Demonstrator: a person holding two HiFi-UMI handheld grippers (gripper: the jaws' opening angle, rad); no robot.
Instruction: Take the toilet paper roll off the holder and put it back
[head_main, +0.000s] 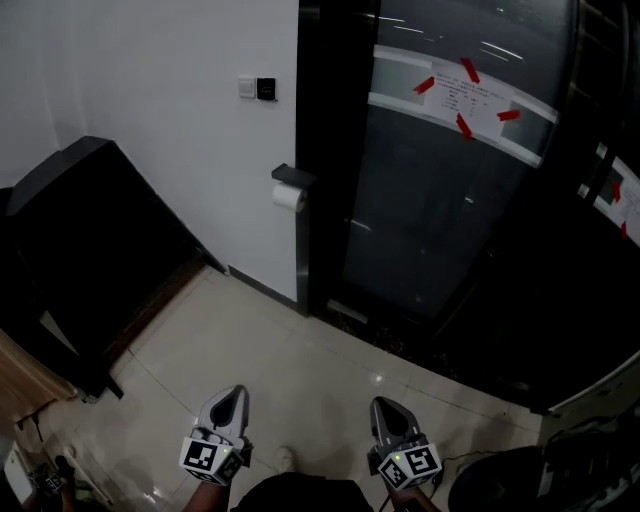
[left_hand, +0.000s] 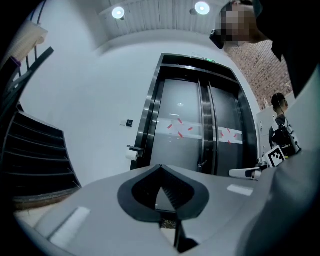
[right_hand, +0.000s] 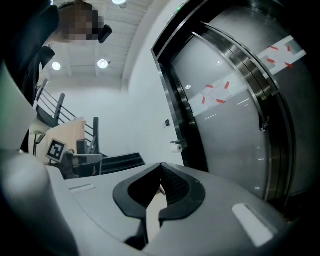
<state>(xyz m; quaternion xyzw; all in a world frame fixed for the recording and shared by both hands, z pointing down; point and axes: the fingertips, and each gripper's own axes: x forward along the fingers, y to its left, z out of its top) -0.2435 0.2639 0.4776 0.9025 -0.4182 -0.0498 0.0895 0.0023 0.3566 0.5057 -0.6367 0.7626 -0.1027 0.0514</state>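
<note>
A white toilet paper roll (head_main: 288, 197) hangs under a dark holder (head_main: 293, 176) on the white wall beside a black door frame, far ahead of me. It shows small in the left gripper view (left_hand: 132, 155) and in the right gripper view (right_hand: 176, 148). My left gripper (head_main: 235, 393) is low in the head view, shut, with nothing between its tips (left_hand: 160, 168). My right gripper (head_main: 383, 403) is beside it, also shut and empty (right_hand: 160, 166). Both are well short of the roll.
A curved glass door (head_main: 450, 200) with a taped paper notice (head_main: 470, 98) fills the right. A black staircase (head_main: 90, 240) rises at the left. A wall switch (head_main: 258, 88) sits above the roll. Pale floor tiles (head_main: 300, 380) lie between me and the wall.
</note>
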